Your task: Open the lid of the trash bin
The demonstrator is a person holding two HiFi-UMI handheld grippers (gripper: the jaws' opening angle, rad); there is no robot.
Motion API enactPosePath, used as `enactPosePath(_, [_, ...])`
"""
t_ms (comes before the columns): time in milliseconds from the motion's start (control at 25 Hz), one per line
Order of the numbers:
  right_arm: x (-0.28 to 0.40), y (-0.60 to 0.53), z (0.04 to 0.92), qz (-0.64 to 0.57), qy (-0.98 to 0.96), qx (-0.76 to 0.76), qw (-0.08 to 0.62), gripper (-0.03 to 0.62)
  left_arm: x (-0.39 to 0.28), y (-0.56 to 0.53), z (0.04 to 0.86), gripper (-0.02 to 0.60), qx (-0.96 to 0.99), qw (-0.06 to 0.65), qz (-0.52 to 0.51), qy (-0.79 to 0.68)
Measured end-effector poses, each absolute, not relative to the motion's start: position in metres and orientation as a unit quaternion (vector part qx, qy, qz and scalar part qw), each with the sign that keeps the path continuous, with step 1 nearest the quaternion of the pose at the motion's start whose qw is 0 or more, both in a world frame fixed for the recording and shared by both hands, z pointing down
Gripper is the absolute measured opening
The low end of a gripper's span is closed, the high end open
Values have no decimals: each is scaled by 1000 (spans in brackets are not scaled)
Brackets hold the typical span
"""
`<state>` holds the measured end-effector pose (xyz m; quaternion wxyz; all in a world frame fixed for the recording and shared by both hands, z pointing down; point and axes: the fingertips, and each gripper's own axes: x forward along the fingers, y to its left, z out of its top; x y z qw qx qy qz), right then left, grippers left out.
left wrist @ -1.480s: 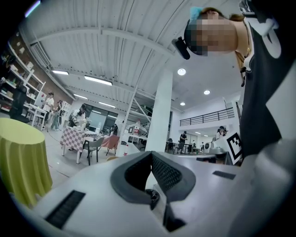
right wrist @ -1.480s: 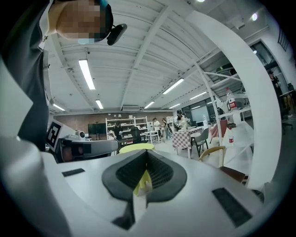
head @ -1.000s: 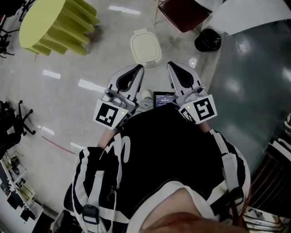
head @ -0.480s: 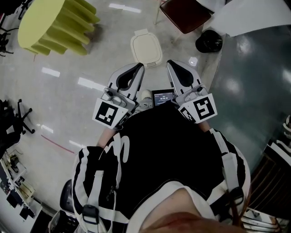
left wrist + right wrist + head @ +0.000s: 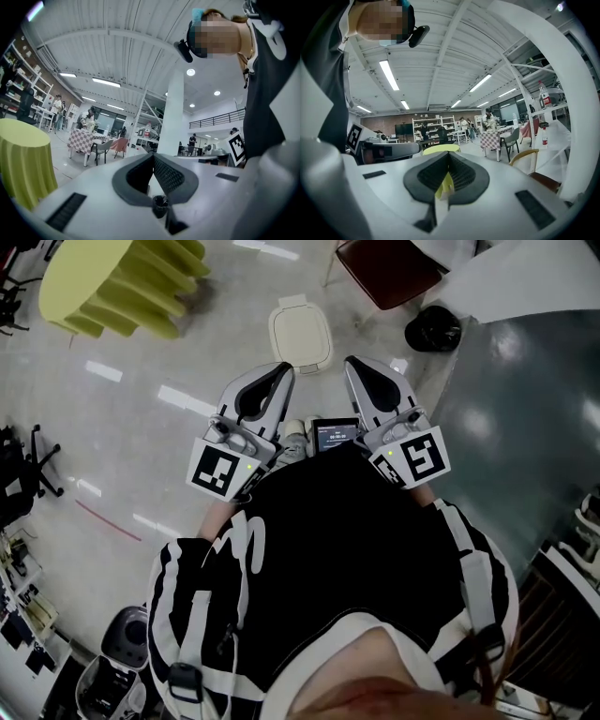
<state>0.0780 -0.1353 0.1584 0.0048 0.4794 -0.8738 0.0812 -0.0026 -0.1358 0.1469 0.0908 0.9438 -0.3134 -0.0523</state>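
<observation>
The trash bin (image 5: 300,334) is a small cream bin on the pale floor ahead of me, seen from above with its lid down flat. My left gripper (image 5: 283,371) and right gripper (image 5: 352,366) are held side by side in front of my chest, tips towards the bin and well short of it. In the left gripper view the dark ribbed jaws of the left gripper (image 5: 152,154) meet at the tip with nothing between them. The right gripper (image 5: 449,153) shows the same in its own view. Neither gripper view shows the bin.
A yellow-green round table (image 5: 112,282) stands at the far left, a dark red chair (image 5: 384,268) and a black round object (image 5: 433,329) beyond the bin to the right. A grey-green surface (image 5: 525,381) fills the right side. A small screen (image 5: 335,435) sits at my chest.
Both grippers stay shut and side by side, edging slightly forward. The bin has slid a little up in the head view and the floor things at the left have shifted.
</observation>
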Motion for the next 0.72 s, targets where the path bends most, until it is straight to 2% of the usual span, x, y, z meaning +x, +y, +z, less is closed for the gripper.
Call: enactPosePath(720, [87, -152, 181, 100, -887, 451, 23, 9, 2, -143, 157, 8, 932, 100, -60, -343])
